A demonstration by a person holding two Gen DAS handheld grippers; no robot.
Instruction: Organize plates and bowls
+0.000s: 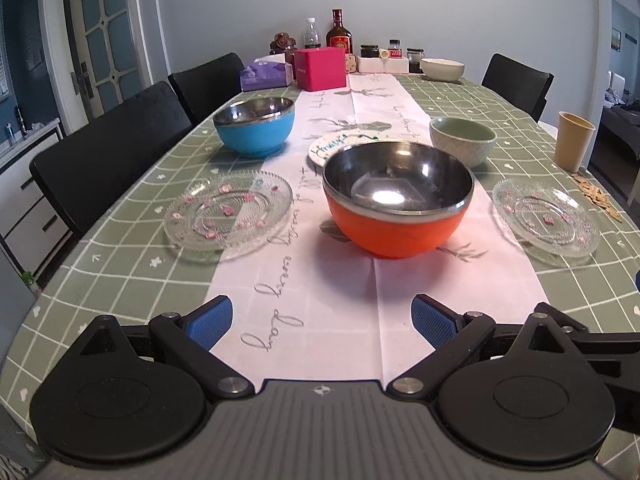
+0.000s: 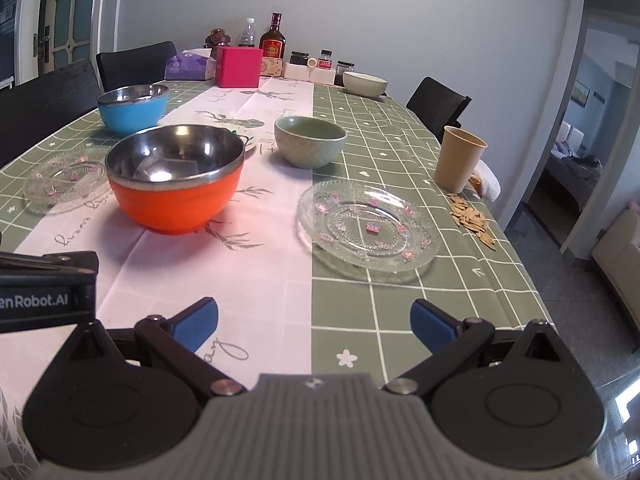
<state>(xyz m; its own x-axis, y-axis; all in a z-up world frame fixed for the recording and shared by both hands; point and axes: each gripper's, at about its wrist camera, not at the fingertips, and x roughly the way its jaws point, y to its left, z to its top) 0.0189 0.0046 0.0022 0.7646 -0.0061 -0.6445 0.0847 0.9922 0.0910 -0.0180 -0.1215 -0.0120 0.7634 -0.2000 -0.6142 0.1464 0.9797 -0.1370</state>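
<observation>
Dining table (image 1: 120, 280) under a green grid cloth with a white runner down the middle; dark chairs along both sides, bottles and boxes at the far end.

Left to right: a glass plate (image 1: 228, 210), a blue bowl (image 1: 255, 126) behind it, an orange steel-lined bowl (image 1: 398, 210) on the runner, a small printed plate (image 1: 340, 147) partly hidden behind that, a green ceramic bowl (image 1: 463, 140), a second glass plate (image 2: 368, 226), then a paper cup (image 2: 458, 158) beside scattered seeds.

Left gripper (image 1: 322, 322): jaws wide apart, empty, orange bowl straight ahead, slightly right. Right gripper (image 2: 314, 324): also spread and empty, second glass plate just ahead, slightly right; this arm is nearer to it.

Legible writing: "every day" on the runner; "enRobot.AI" on the left tool's body, cut off at the frame edge.
</observation>
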